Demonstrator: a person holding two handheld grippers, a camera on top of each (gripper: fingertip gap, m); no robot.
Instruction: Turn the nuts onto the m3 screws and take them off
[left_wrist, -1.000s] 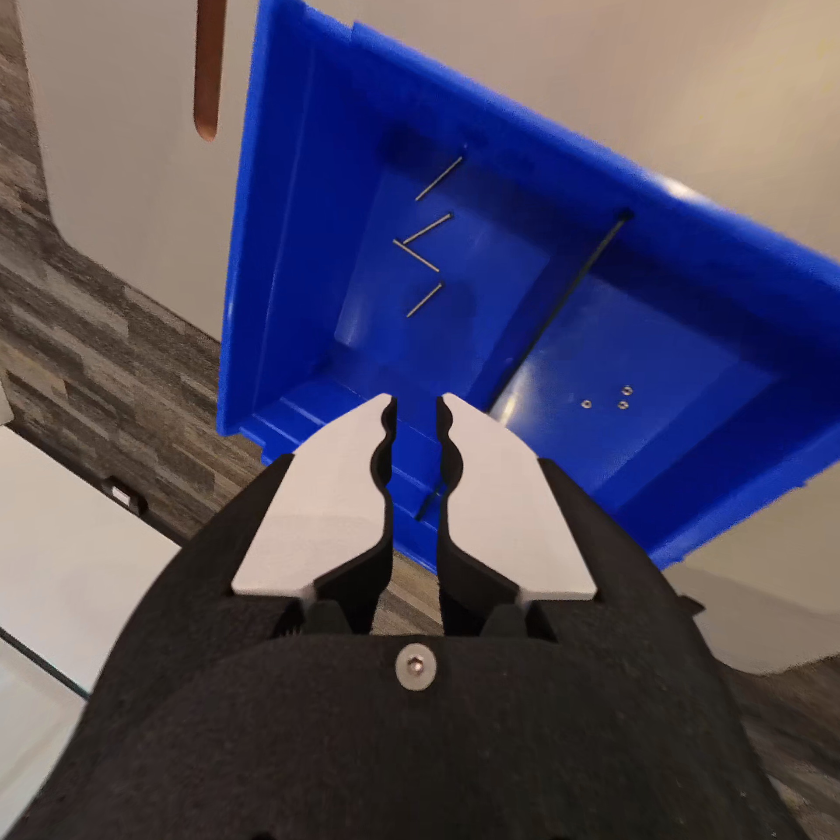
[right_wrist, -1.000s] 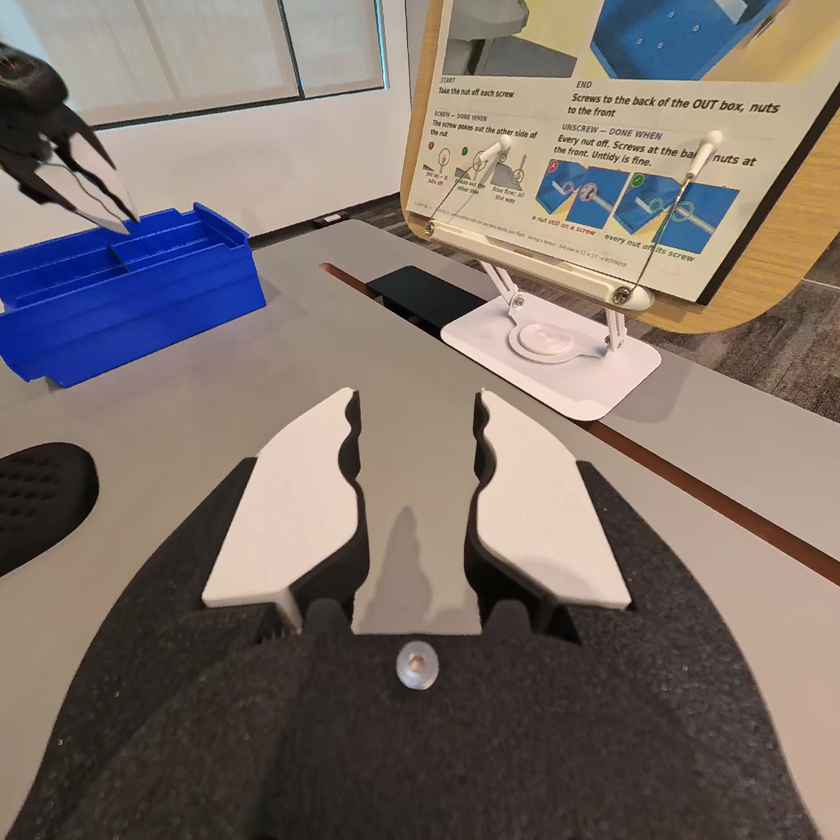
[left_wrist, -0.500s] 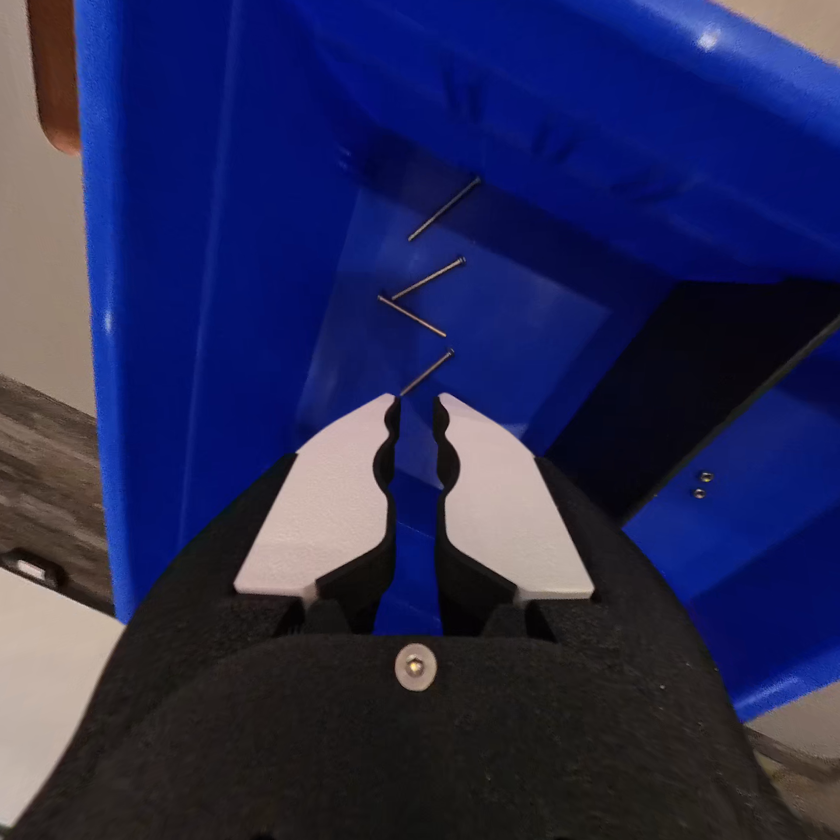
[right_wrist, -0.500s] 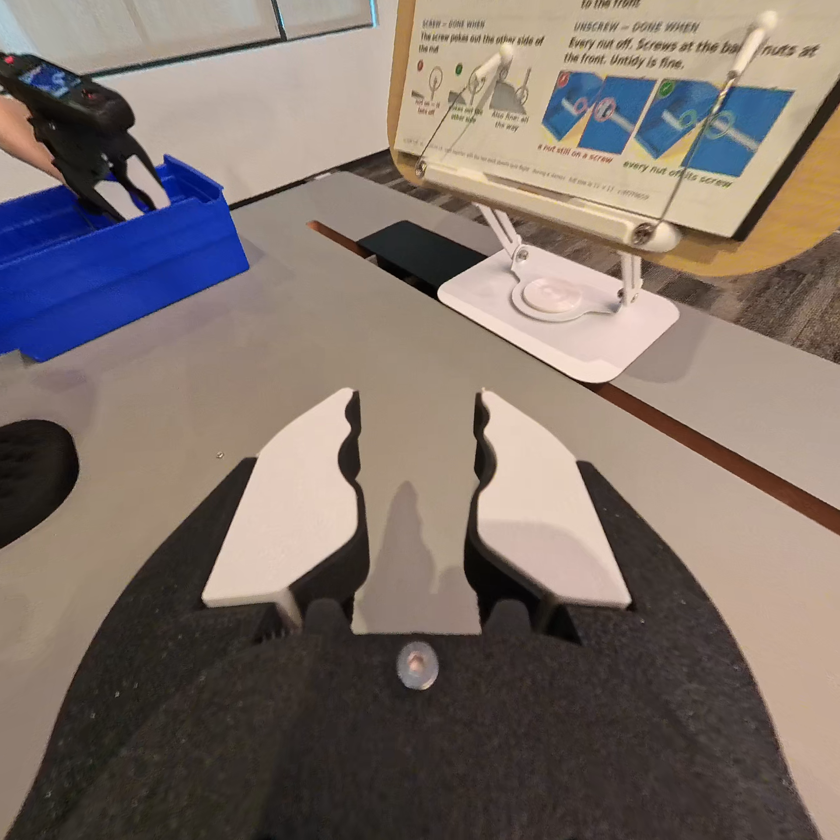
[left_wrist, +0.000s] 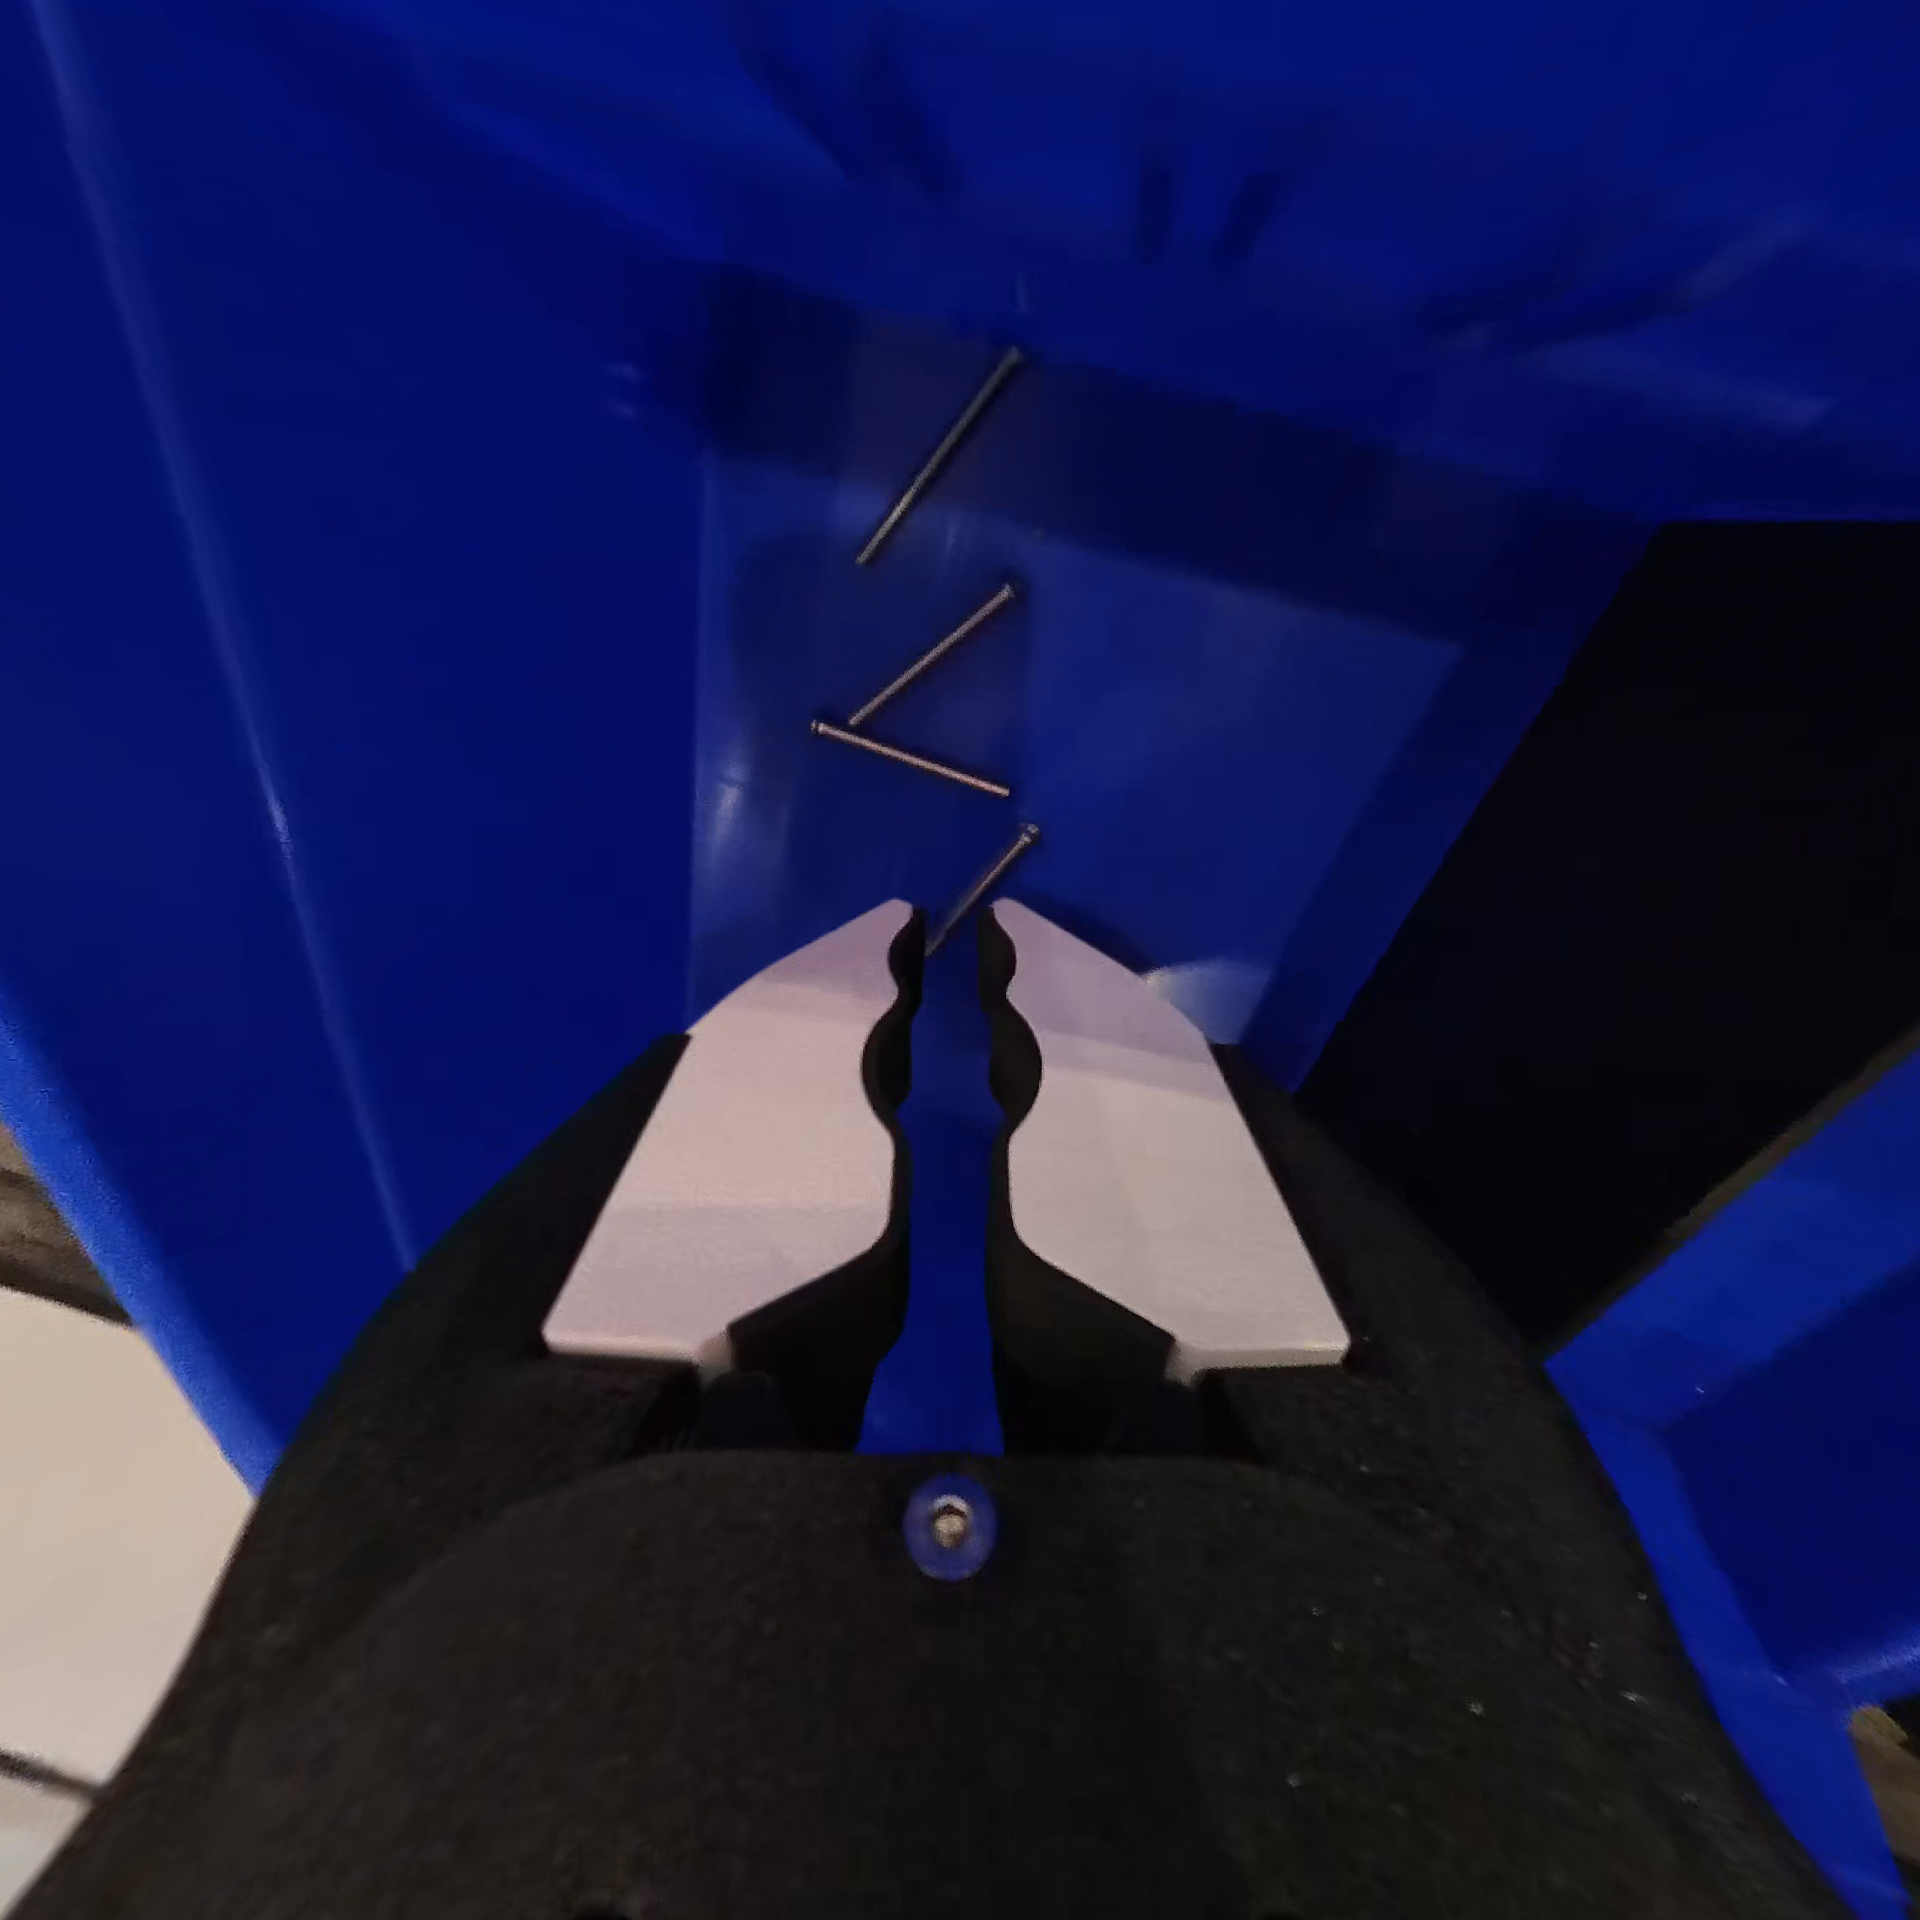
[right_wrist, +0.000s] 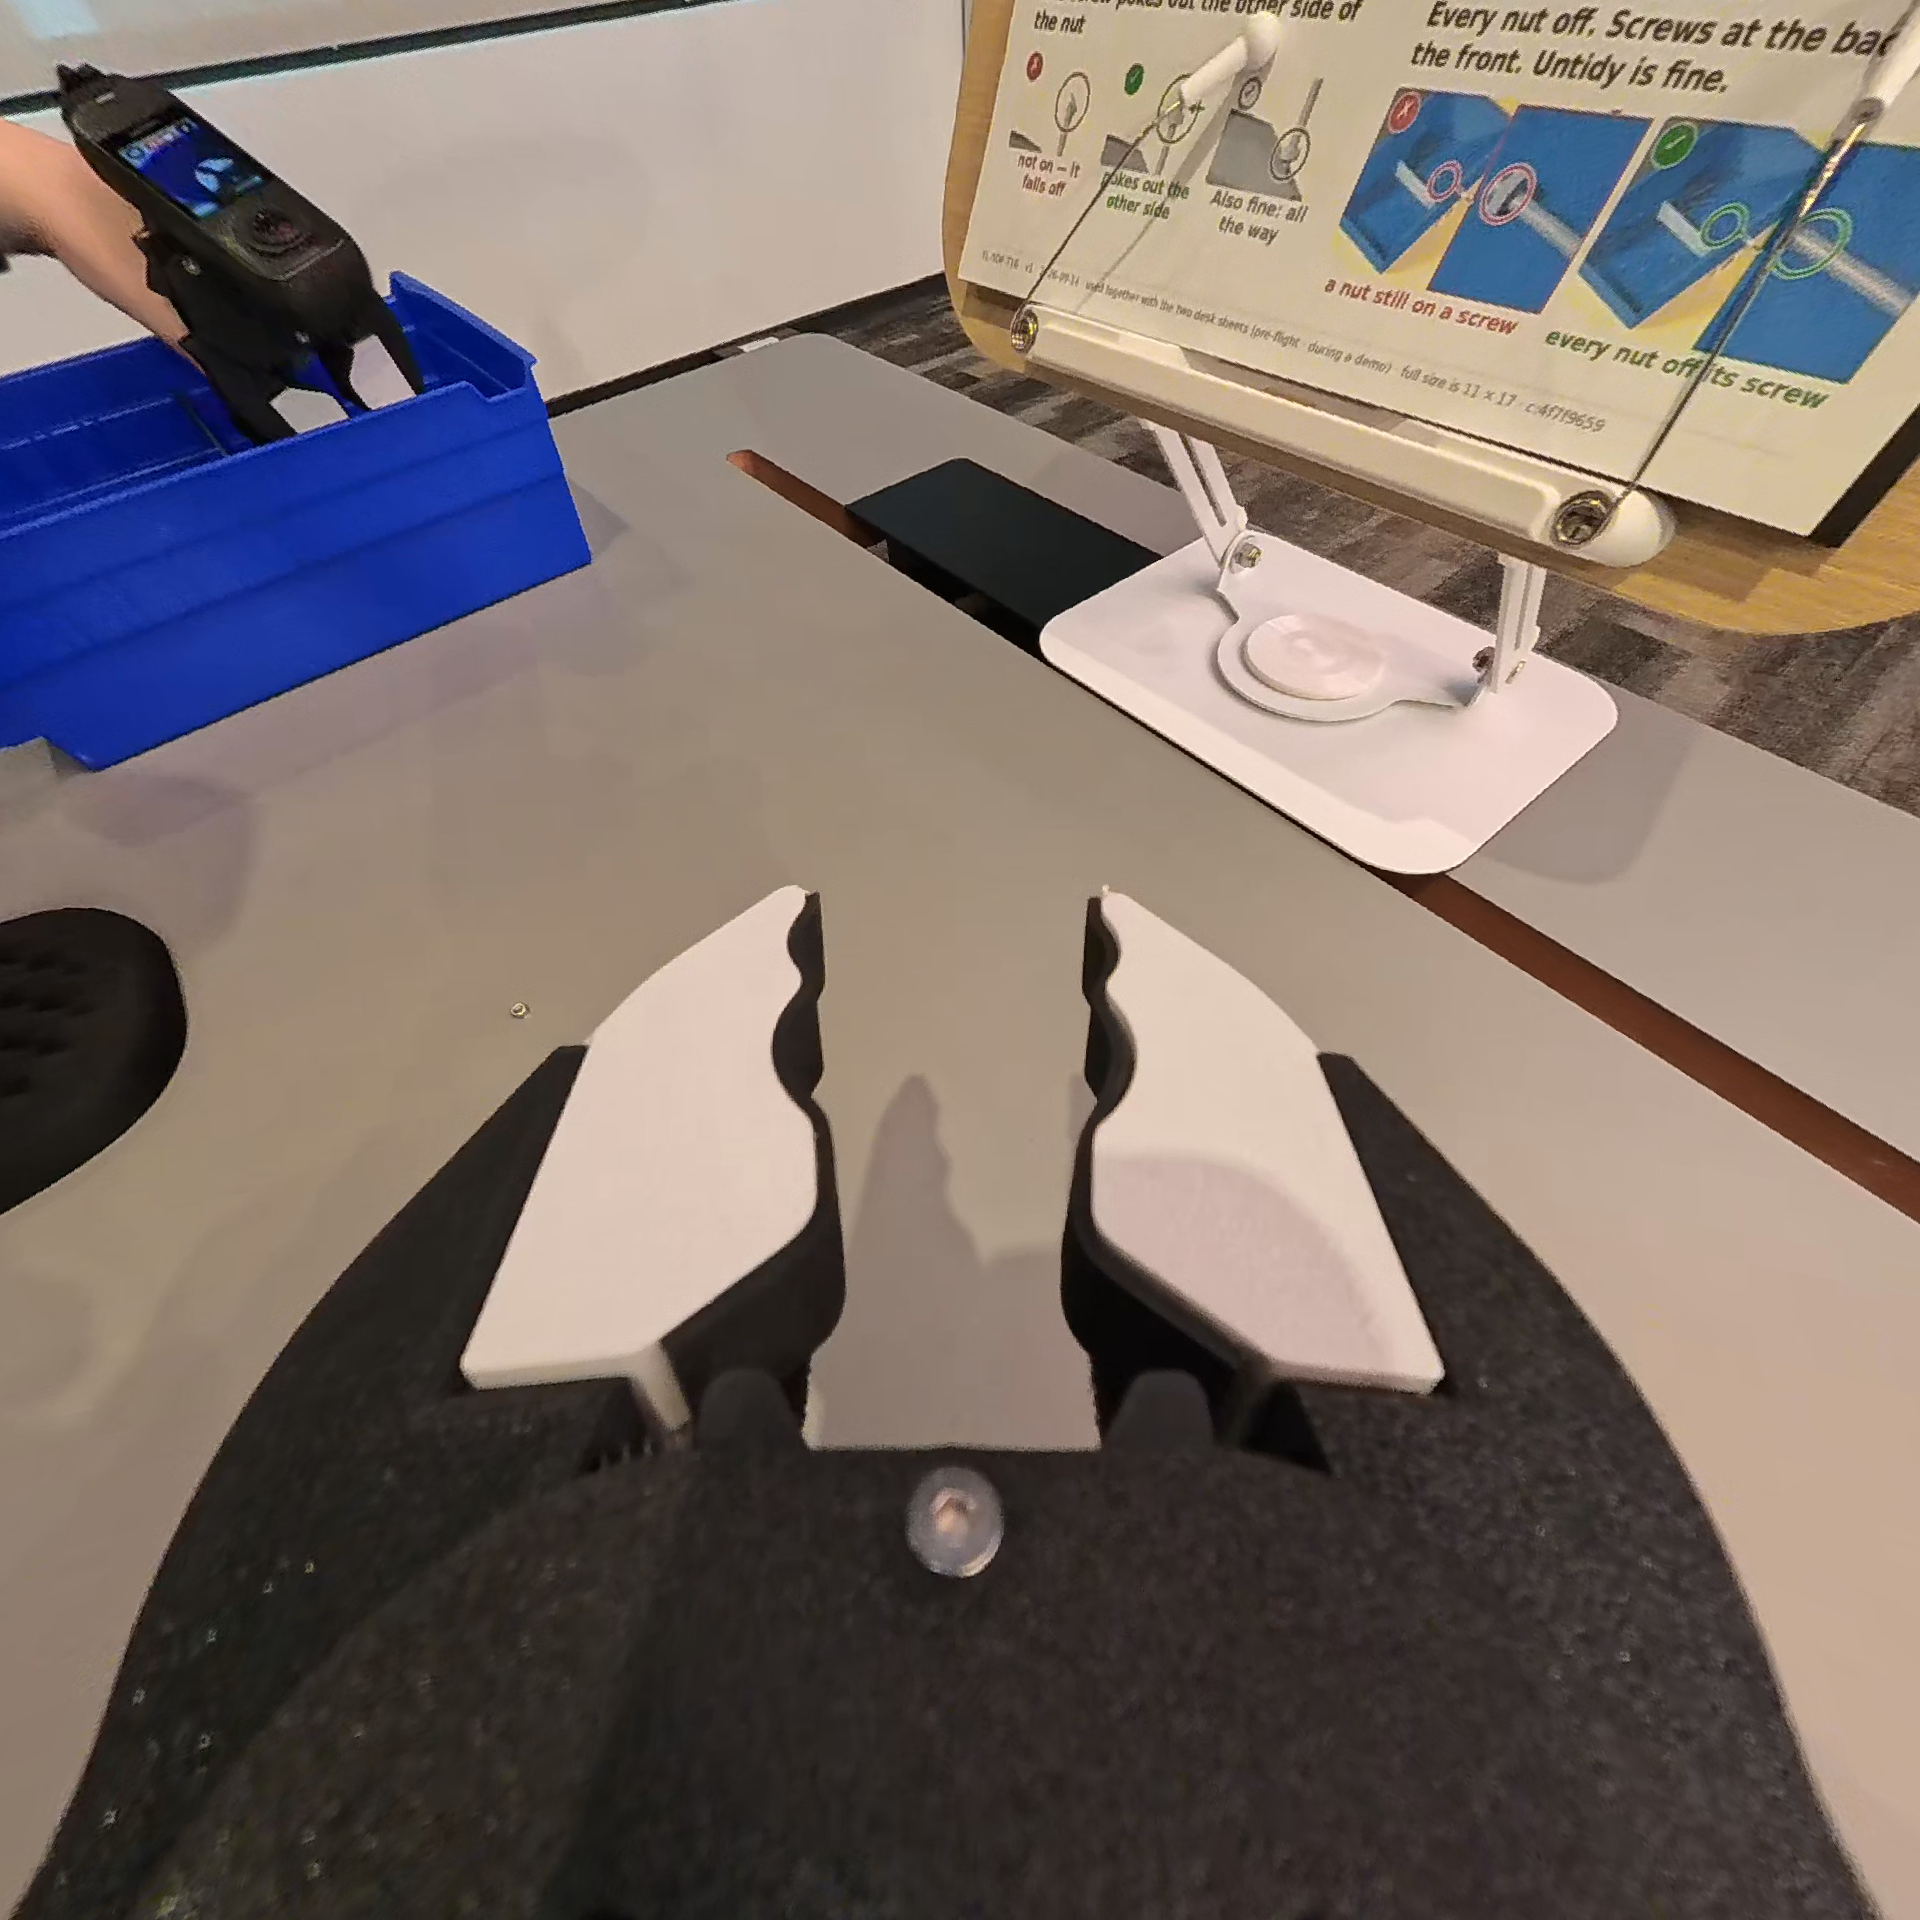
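M3 screws (left_wrist: 940, 665): four, bare, loose in blue bin (left_wrist: 416, 520). Nearest (left_wrist: 987, 883) entering left tool (left_wrist: 948, 920), narrowly parted, nothing pinched. Right tool (right_wrist: 951, 904) spread wide, empty, above table (right_wrist: 727, 790). Threading not begun.

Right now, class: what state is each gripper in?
Left gripper: open by a narrow gap, holding nothing, tips at the nearest screw in the blue bin.
Right gripper: open wide, empty, over the table.

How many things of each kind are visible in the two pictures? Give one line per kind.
Screws: 4
Nut: 1
Blue bin: 1
Grippers, left gripper and right gripper: 2
Document stand: 1
Total: 9
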